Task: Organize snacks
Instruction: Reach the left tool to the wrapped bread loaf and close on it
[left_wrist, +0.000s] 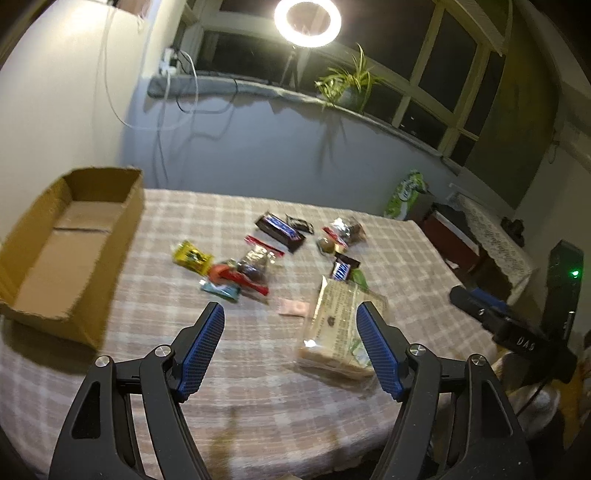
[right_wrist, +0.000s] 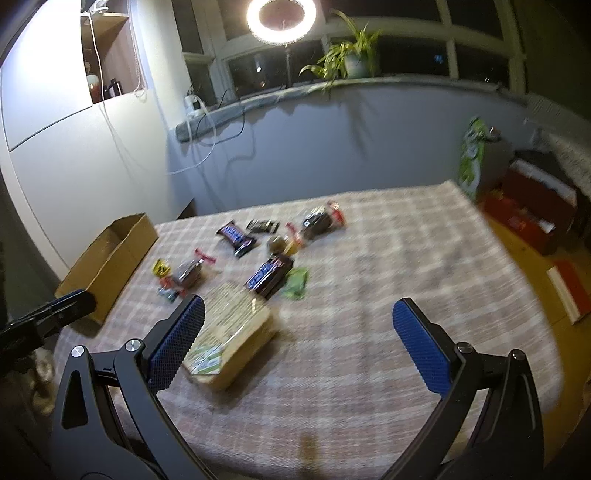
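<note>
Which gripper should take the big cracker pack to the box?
Left, probably. The open left gripper hovers beside the cracker pack, and the cardboard box is on its side. The right gripper is open too, farther away.

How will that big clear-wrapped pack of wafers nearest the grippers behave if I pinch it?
The wafer pack looks blocky and flat-sided, so probably stiff, unlikely to roll. Its glossy film may be slippery and crinkle. The contents likely crush under a hard squeeze from the open left gripper.
</note>
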